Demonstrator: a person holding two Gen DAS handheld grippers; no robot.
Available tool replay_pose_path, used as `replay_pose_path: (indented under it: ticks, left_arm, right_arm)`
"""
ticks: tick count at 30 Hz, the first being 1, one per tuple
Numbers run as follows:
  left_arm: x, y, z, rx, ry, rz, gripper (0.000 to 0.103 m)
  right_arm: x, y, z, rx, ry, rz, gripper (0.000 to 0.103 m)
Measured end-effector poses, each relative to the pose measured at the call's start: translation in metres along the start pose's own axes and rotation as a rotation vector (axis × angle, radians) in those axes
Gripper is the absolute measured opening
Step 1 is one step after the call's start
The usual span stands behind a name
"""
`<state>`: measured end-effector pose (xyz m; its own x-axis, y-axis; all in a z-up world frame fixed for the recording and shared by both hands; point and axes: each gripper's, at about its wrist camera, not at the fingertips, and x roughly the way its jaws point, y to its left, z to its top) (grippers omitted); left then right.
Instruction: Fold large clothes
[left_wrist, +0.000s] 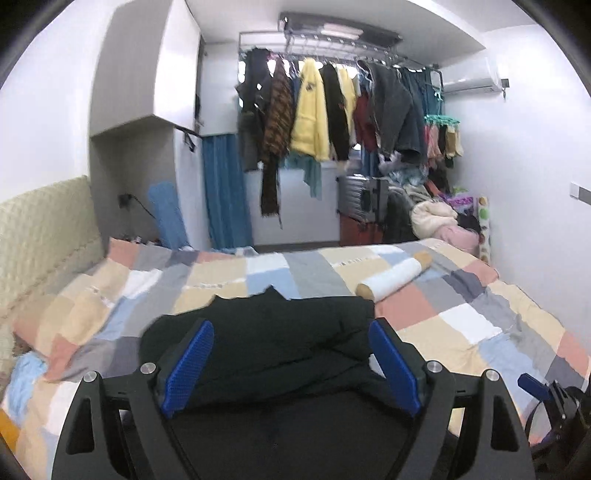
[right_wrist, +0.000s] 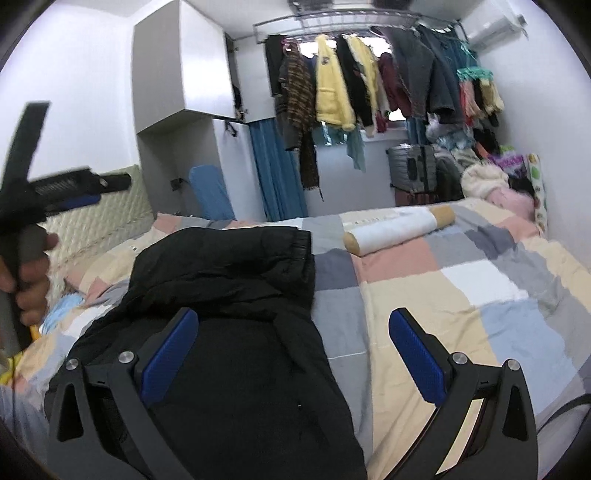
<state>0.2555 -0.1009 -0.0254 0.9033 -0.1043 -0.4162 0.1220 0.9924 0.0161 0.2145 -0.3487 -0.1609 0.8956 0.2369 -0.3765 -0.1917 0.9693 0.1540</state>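
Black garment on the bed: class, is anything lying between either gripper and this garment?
Nothing visible does. The black garment lies directly under the open right gripper and fills the space between the fingers of the open left gripper. The white roll lies apart, off to the right on the bedspread.

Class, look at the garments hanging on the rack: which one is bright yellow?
The yellow jacket, hanging near the middle of the rack; its neighbours are a brown patterned garment and a black one.

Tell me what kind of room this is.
Most likely a small home bedroom. A bed with a patchwork quilt and padded headboard fills the floor, a ceiling rack of hanging clothes spans the far window, and a black garment lies on the bed for folding.
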Motion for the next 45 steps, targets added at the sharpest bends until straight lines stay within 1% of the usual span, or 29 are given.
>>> replay_pose_path:
  ticks: [3, 6, 9, 11, 13, 16, 19, 24, 27, 30, 34, 36, 38, 39, 41, 42, 44, 45]
  left_arm:
    - [-0.032, 0.014, -0.007, -0.002, -0.018, 0.011, 0.086]
    - [-0.06, 0.032, -0.021, -0.03, -0.028, 0.014, 0.086]
    - [-0.082, 0.051, -0.042, -0.061, -0.038, 0.015, 0.086]
    - [-0.093, 0.065, -0.06, -0.092, -0.054, 0.014, 0.086]
    - [-0.098, 0.078, -0.081, -0.126, -0.035, 0.0, 0.086]
    - [-0.103, 0.09, -0.108, -0.143, -0.026, 0.008, 0.086]
    - [-0.109, 0.098, -0.13, -0.153, -0.019, -0.002, 0.086]
    - [-0.112, 0.111, -0.154, -0.146, -0.01, 0.015, 0.086]
    - [-0.103, 0.125, -0.167, -0.184, 0.024, 0.005, 0.086]
    - [-0.089, 0.144, -0.181, -0.235, 0.091, 0.002, 0.086]
    - [-0.084, 0.162, -0.187, -0.278, 0.111, 0.001, 0.086]
    - [-0.082, 0.167, -0.191, -0.293, 0.121, -0.003, 0.086]
    - [-0.08, 0.169, -0.193, -0.302, 0.136, -0.006, 0.086]
    - [-0.078, 0.17, -0.195, -0.305, 0.145, -0.006, 0.086]
    - [-0.075, 0.172, -0.196, -0.308, 0.164, -0.012, 0.086]
    - [-0.073, 0.172, -0.197, -0.311, 0.177, -0.017, 0.086]
    - [-0.07, 0.172, -0.198, -0.319, 0.198, -0.022, 0.086]
    - [-0.069, 0.172, -0.199, -0.327, 0.209, -0.023, 0.086]
  right_arm:
    - [-0.011, 0.013, 0.002, -0.015, 0.015, 0.04, 0.103]
    - [-0.026, 0.028, 0.002, -0.029, 0.01, 0.08, 0.103]
    - [-0.038, 0.045, 0.0, -0.073, 0.004, 0.088, 0.103]
    - [-0.045, 0.055, -0.003, -0.089, 0.005, 0.108, 0.103]
    - [-0.049, 0.062, -0.006, -0.103, 0.017, 0.122, 0.103]
    - [-0.052, 0.072, -0.015, -0.139, 0.045, 0.135, 0.103]
    - [-0.053, 0.075, -0.026, -0.147, 0.08, 0.132, 0.103]
    - [-0.052, 0.075, -0.029, -0.129, 0.108, 0.115, 0.103]
    - [-0.045, 0.077, -0.029, -0.128, 0.138, 0.101, 0.103]
    - [-0.034, 0.077, -0.031, -0.118, 0.192, 0.103, 0.103]
    - [-0.019, 0.066, -0.029, -0.082, 0.264, 0.103, 0.103]
    - [-0.009, 0.057, -0.027, -0.078, 0.312, 0.067, 0.103]
    - [0.005, 0.042, -0.026, -0.063, 0.38, 0.047, 0.103]
    - [0.011, 0.035, -0.027, -0.046, 0.409, 0.035, 0.103]
    - [0.026, 0.013, -0.031, 0.014, 0.482, -0.017, 0.103]
    - [0.03, 0.005, -0.034, 0.041, 0.505, -0.015, 0.103]
    - [0.045, -0.018, -0.042, 0.15, 0.592, 0.005, 0.103]
    - [0.048, -0.027, -0.046, 0.166, 0.618, -0.018, 0.103]
